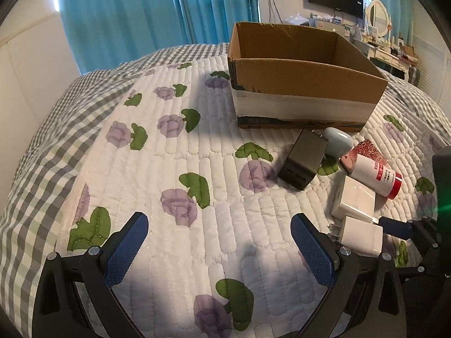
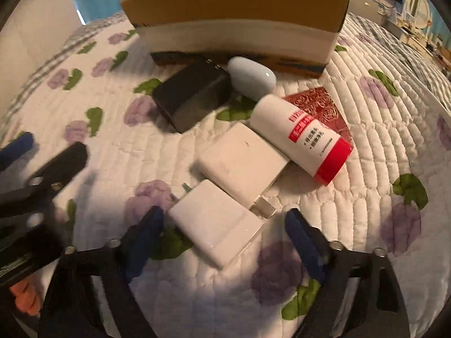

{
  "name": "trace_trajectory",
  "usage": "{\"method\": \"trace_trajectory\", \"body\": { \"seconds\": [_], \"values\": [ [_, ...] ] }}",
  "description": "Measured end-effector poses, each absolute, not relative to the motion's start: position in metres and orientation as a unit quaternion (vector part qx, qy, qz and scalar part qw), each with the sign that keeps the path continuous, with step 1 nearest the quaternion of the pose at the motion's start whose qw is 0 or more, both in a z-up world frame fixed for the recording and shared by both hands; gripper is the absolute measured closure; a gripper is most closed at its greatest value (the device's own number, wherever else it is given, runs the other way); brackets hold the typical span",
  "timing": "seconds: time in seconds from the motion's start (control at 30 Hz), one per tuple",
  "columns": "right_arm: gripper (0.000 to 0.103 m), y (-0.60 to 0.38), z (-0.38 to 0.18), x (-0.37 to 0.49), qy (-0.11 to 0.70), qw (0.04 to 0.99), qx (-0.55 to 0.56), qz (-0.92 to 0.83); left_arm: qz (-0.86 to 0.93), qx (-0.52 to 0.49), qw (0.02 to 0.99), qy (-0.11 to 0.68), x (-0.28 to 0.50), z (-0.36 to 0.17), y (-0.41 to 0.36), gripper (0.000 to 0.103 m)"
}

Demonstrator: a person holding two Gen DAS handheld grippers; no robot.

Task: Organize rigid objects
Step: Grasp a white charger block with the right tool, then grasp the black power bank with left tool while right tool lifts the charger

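The right gripper (image 2: 224, 226) is holding its fingers spread, straddling the nearest white charger (image 2: 217, 222) at lower centre without pressing it. The left gripper (image 1: 220, 235) is hanging spread over bare quilt (image 1: 174, 152), gripping nothing. Beyond, upper centre, a second white charger (image 2: 243, 162), bottle (image 2: 301, 136) and black adapter (image 2: 193, 98) are lying before the cardboard box (image 2: 236, 14).

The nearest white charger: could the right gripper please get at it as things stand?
Probably yes. The right gripper is open with its fingers either side of the nearest white charger, nothing lying on top. The other white charger sits close behind, apparently clear of the fingers.
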State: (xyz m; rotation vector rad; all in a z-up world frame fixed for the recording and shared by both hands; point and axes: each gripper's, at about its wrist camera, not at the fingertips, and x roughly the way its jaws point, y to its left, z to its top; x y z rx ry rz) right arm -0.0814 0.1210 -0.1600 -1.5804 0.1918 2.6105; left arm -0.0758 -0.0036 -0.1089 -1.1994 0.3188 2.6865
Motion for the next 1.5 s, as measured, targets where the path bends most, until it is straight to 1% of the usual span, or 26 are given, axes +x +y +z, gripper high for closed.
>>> {"method": "trace_trajectory", "body": {
  "seconds": [0.07, 0.1, 0.23, 0.43, 0.57, 0.7, 0.9, 1.1, 1.13, 1.2, 1.23, 1.27, 1.3, 1.37, 1.5],
  "values": [
    [0.038, 0.12, -0.157, -0.077, 0.064, 0.034, -0.511, 0.857, 0.904, -0.404, 0.093, 0.107, -0.075, -0.108, -0.003, 0.0],
    [0.039, 0.119, -0.154, -0.074, 0.061, 0.037, -0.509, 0.858, 0.904, -0.403, 0.093, 0.107, -0.075, -0.108, -0.003, 0.0],
    [0.039, 0.124, -0.143, -0.061, 0.068, 0.047, -0.493, 0.866, 0.904, -0.403, 0.099, 0.106, -0.072, -0.105, -0.002, 0.0],
    [0.039, 0.138, -0.106, -0.049, 0.08, 0.063, -0.446, 0.889, 0.9, -0.409, 0.112, 0.105, -0.073, -0.099, 0.008, 0.0],
    [0.039, 0.154, -0.072, -0.069, 0.052, 0.078, -0.422, 0.902, 0.899, -0.406, 0.119, 0.11, -0.082, -0.092, 0.023, 0.0],
    [0.039, 0.17, -0.055, -0.095, 0.026, 0.088, -0.412, 0.906, 0.899, -0.406, 0.122, 0.111, -0.1, -0.088, 0.041, 0.0],
    [0.039, 0.185, -0.07, -0.118, 0.023, 0.071, -0.423, 0.903, 0.885, -0.433, 0.128, 0.109, -0.131, -0.109, 0.065, 0.0],
    [0.039, 0.2, -0.09, -0.129, 0.059, 0.047, -0.44, 0.895, 0.875, -0.448, 0.132, 0.127, -0.15, -0.132, 0.083, 0.004],
    [0.039, 0.202, -0.091, -0.129, 0.064, 0.046, -0.441, 0.894, 0.874, -0.449, 0.134, 0.13, -0.151, -0.134, 0.085, 0.007],
    [0.039, 0.204, -0.091, -0.128, 0.07, 0.04, -0.442, 0.893, 0.869, -0.456, 0.138, 0.135, -0.155, -0.142, 0.088, 0.01],
    [0.039, 0.203, -0.091, -0.128, 0.07, 0.037, -0.442, 0.894, 0.868, -0.457, 0.142, 0.134, -0.155, -0.145, 0.089, 0.016],
    [0.039, 0.203, -0.091, -0.127, 0.067, 0.036, -0.442, 0.894, 0.866, -0.458, 0.153, 0.13, -0.154, -0.146, 0.09, 0.025],
    [0.039, 0.203, -0.091, -0.127, 0.065, 0.037, -0.441, 0.894, 0.865, -0.458, 0.161, 0.128, -0.153, -0.147, 0.091, 0.03],
    [0.039, 0.203, -0.091, -0.127, 0.062, 0.04, -0.441, 0.894, 0.863, -0.453, 0.18, 0.134, -0.147, -0.146, 0.095, 0.05],
    [0.039, 0.205, -0.089, -0.122, 0.064, 0.044, -0.438, 0.896, 0.861, -0.448, 0.185, 0.152, -0.136, -0.141, 0.096, 0.054]
  ]
}}
